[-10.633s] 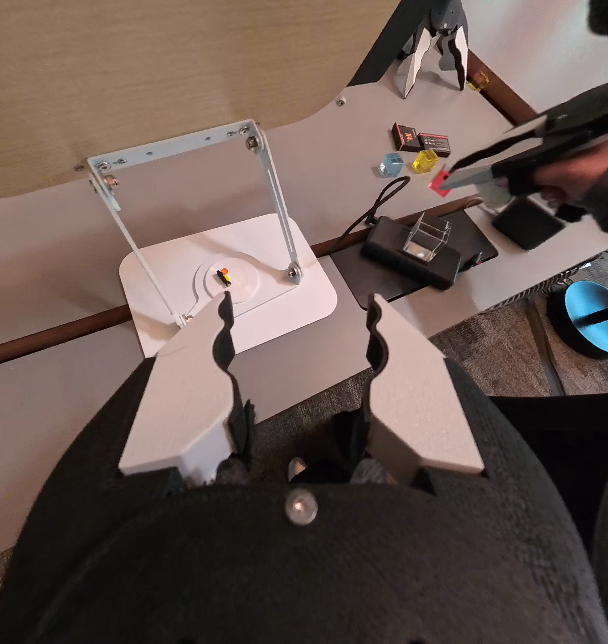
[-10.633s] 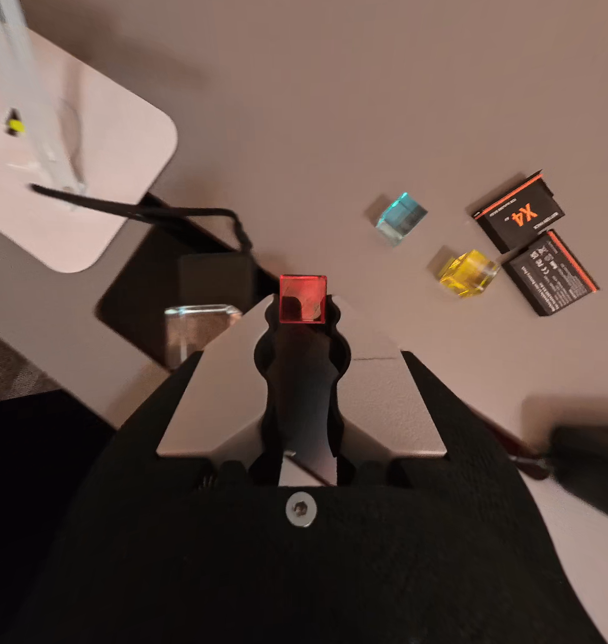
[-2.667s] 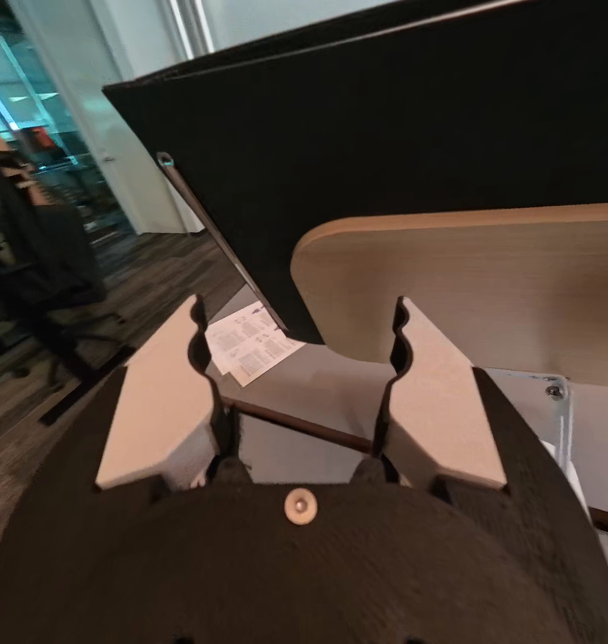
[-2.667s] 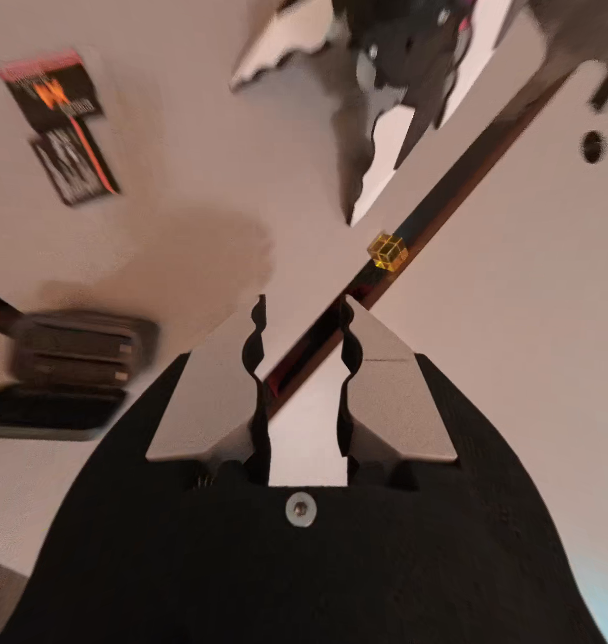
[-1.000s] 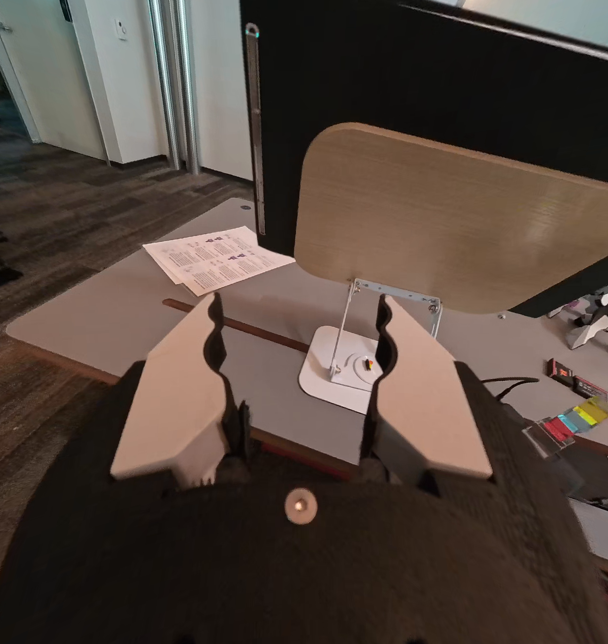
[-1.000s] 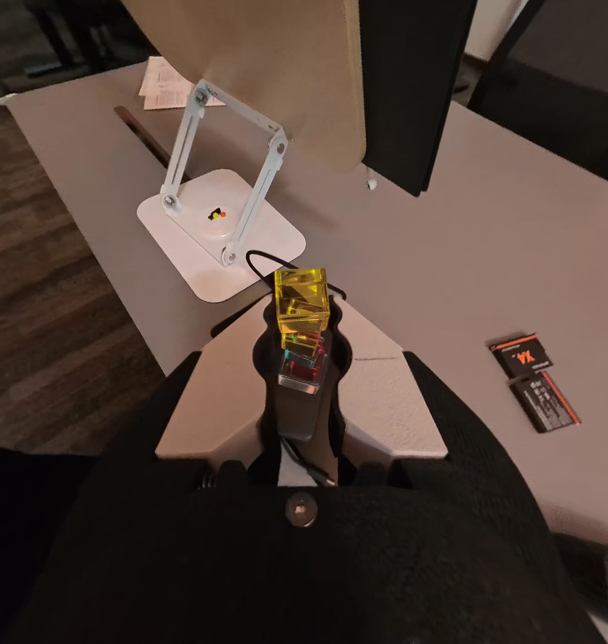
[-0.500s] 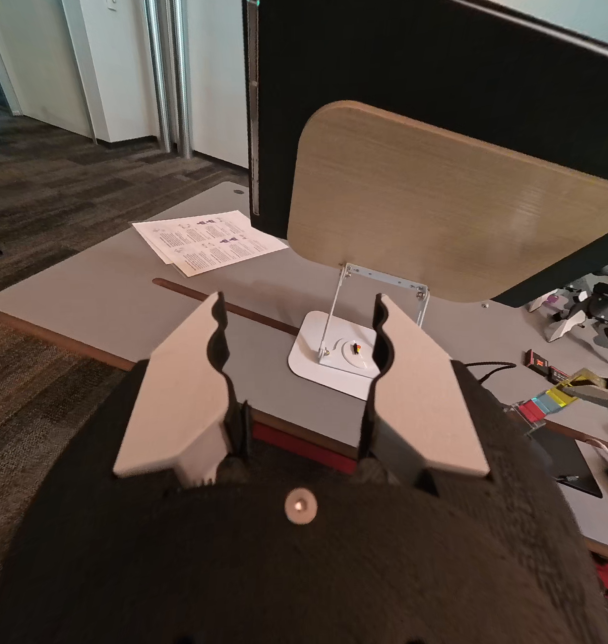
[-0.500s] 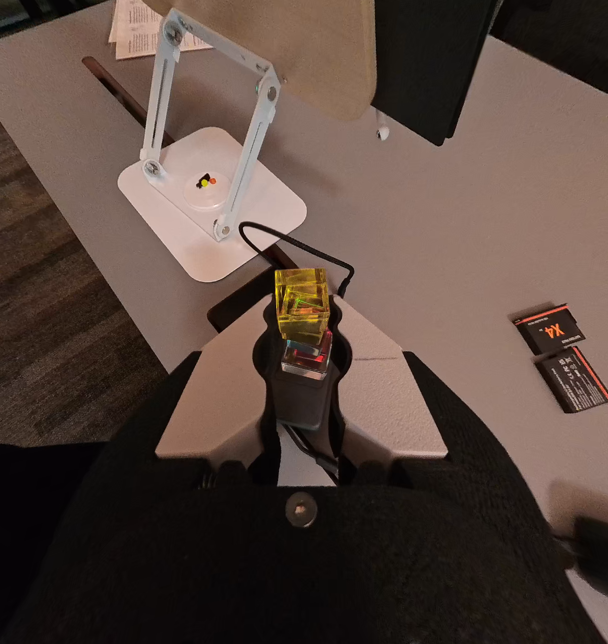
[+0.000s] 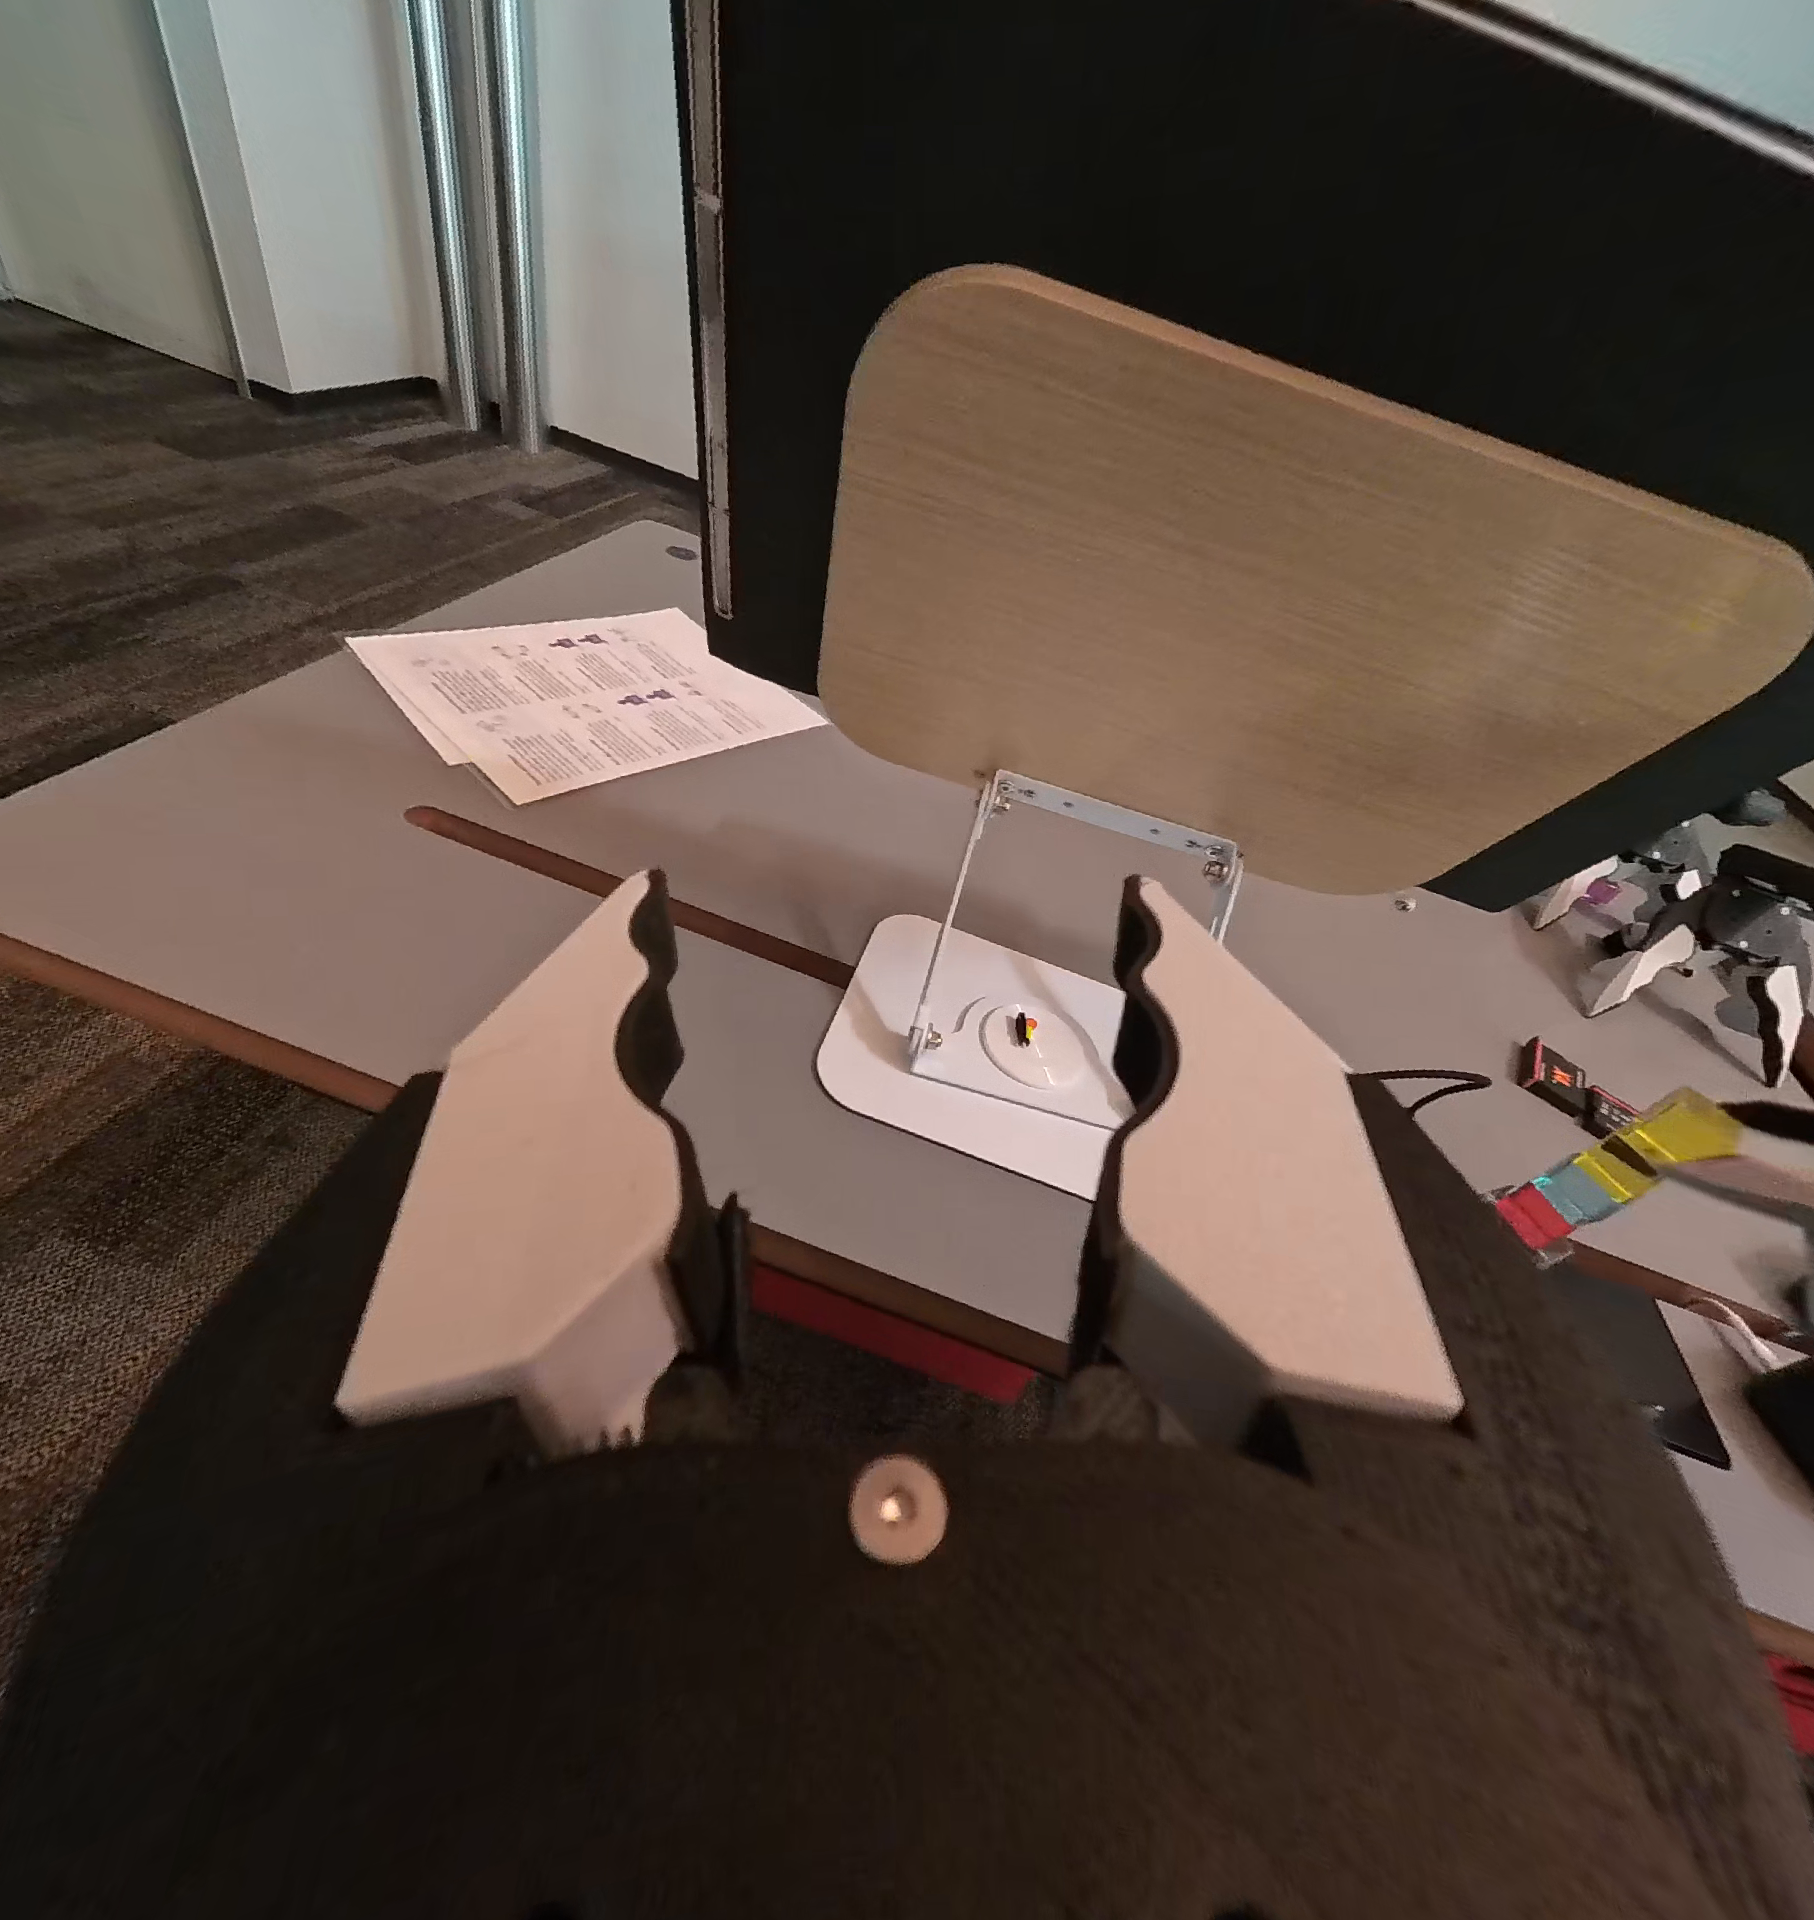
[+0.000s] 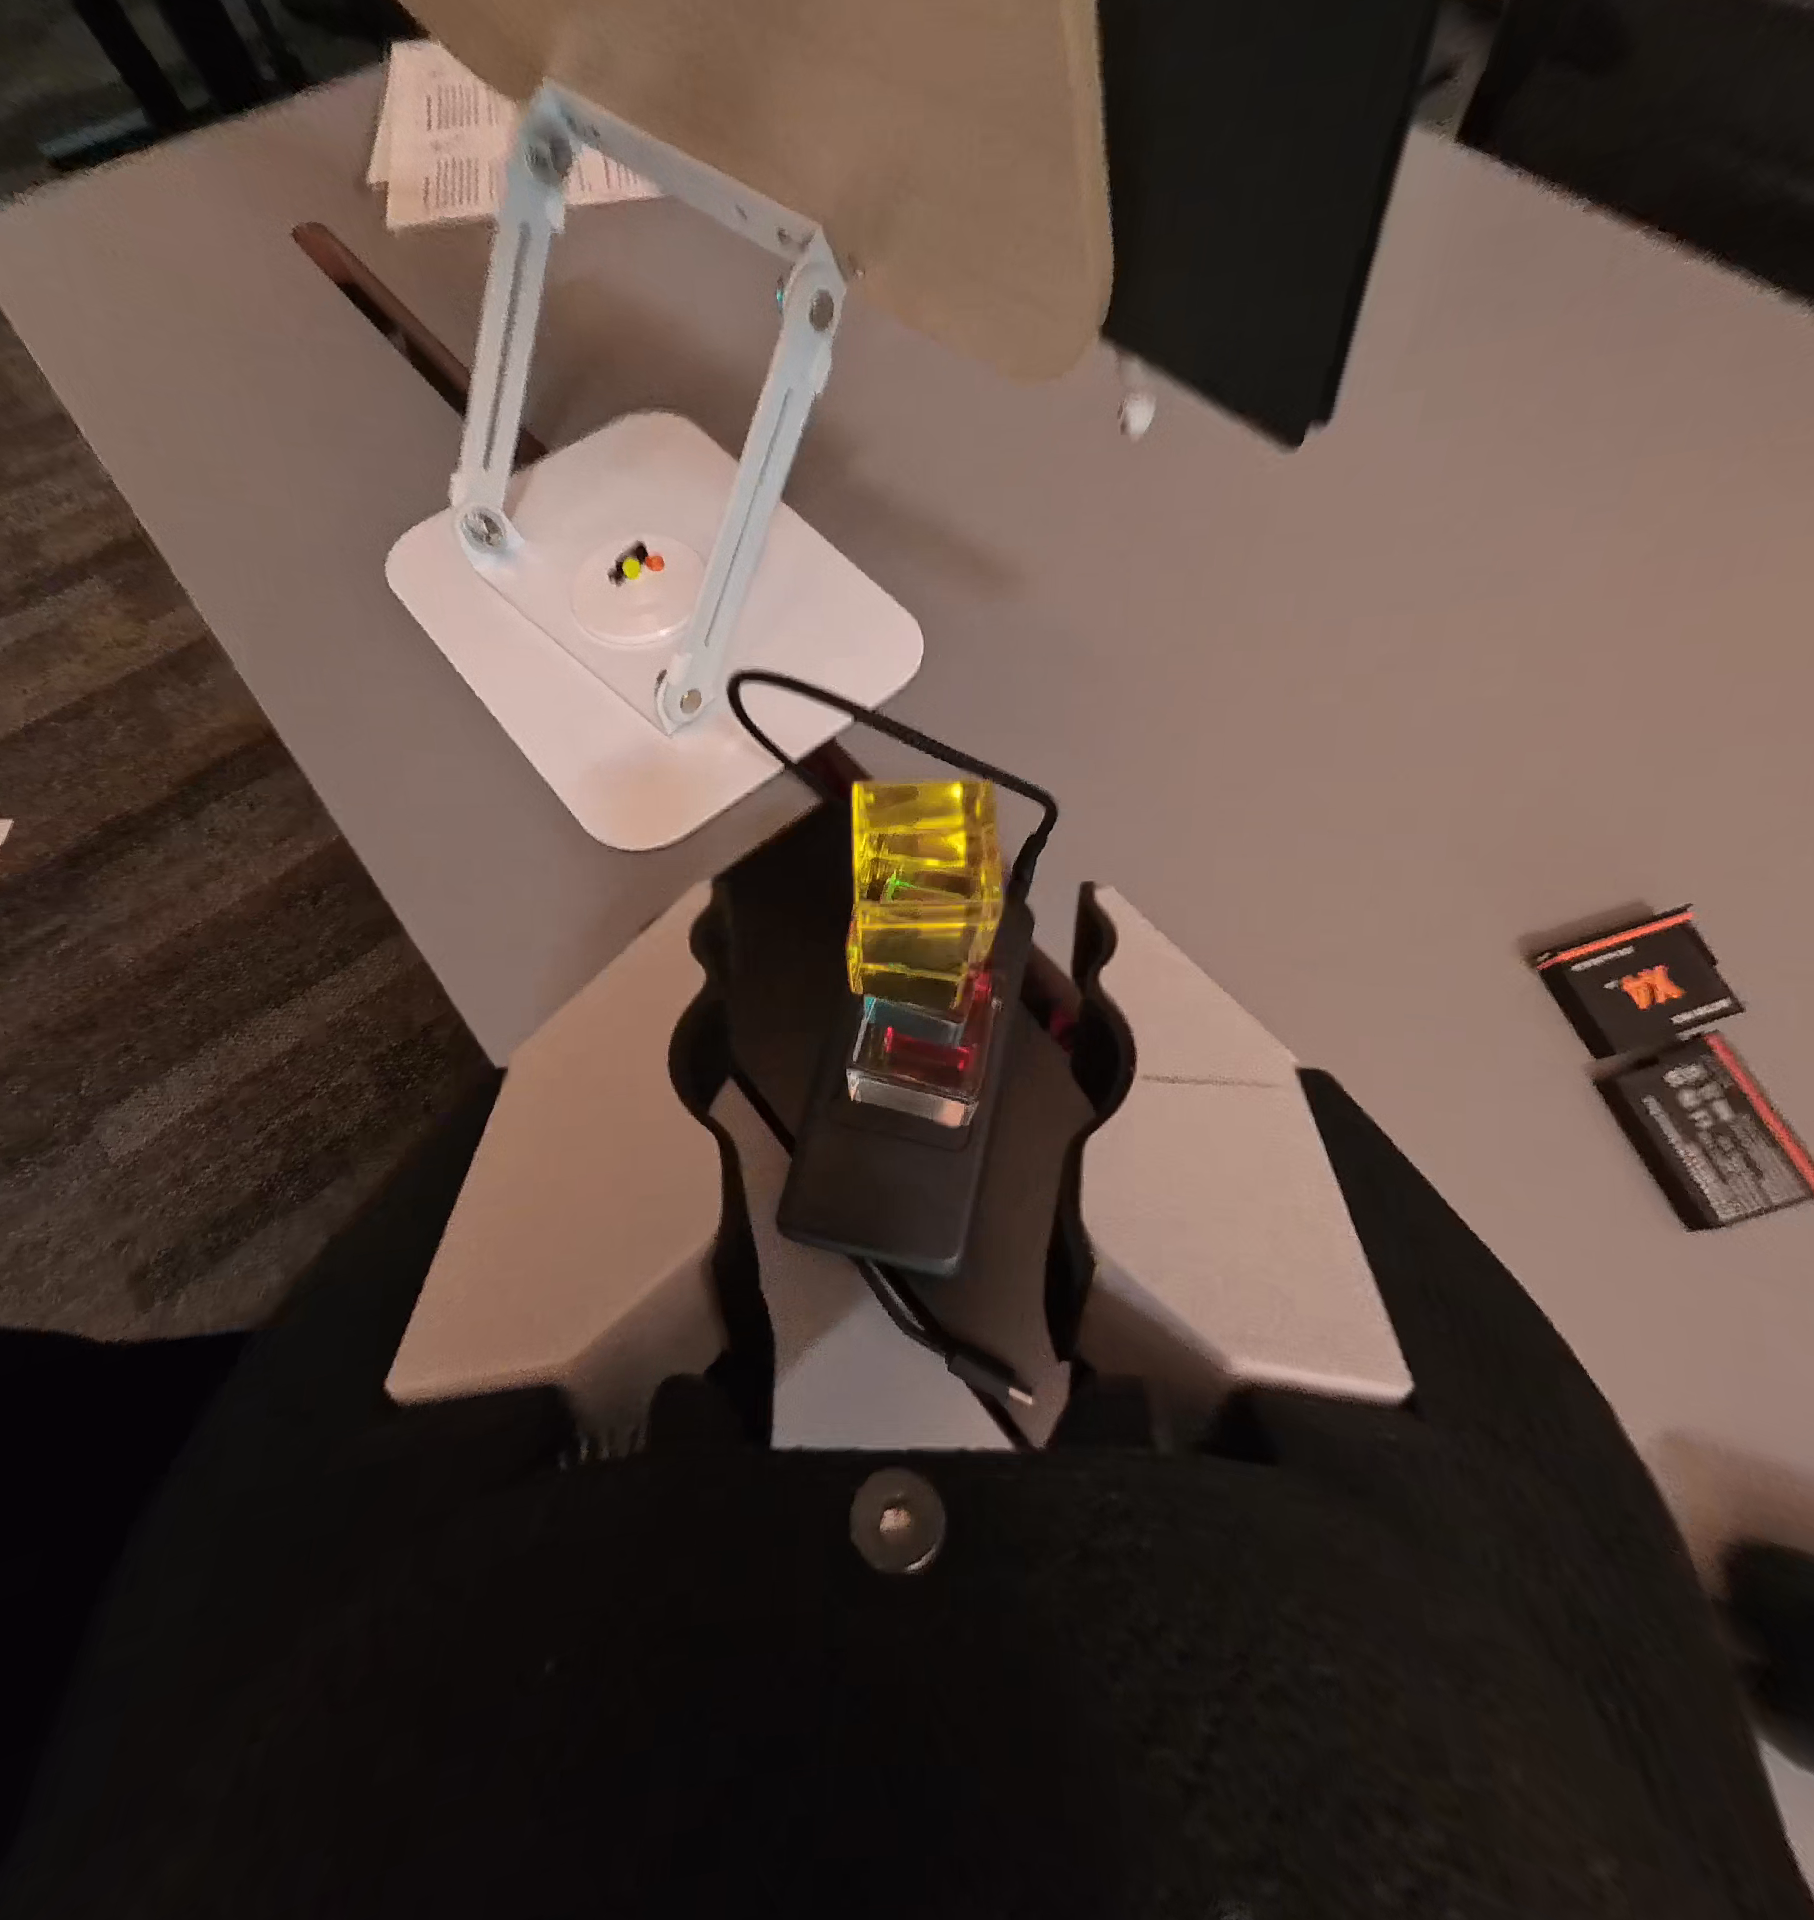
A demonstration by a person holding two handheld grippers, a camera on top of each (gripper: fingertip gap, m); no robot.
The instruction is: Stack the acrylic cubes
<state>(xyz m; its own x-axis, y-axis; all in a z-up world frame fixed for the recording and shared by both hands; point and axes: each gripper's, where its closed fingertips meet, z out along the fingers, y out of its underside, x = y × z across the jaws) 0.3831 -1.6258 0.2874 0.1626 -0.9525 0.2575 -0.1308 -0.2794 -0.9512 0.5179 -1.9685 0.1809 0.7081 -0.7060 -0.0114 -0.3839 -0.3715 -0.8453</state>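
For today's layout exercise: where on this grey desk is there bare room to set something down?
Free: the grey desk left of the white stand base, below the papers. Crowded: the cube stack, black cable and two black packs.

Dim warm indoor light; wide-angle edge distortion; slight motion blur, right wrist view softer.

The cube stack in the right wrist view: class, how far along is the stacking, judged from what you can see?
Done: the yellow cube tops a stack over blue, red and clear cubes on the black box. In hand: nothing; the right gripper stands open around the stack, pads apart from it, and the left gripper is open, away from it. Left: no loose cubes show on the grey desk.
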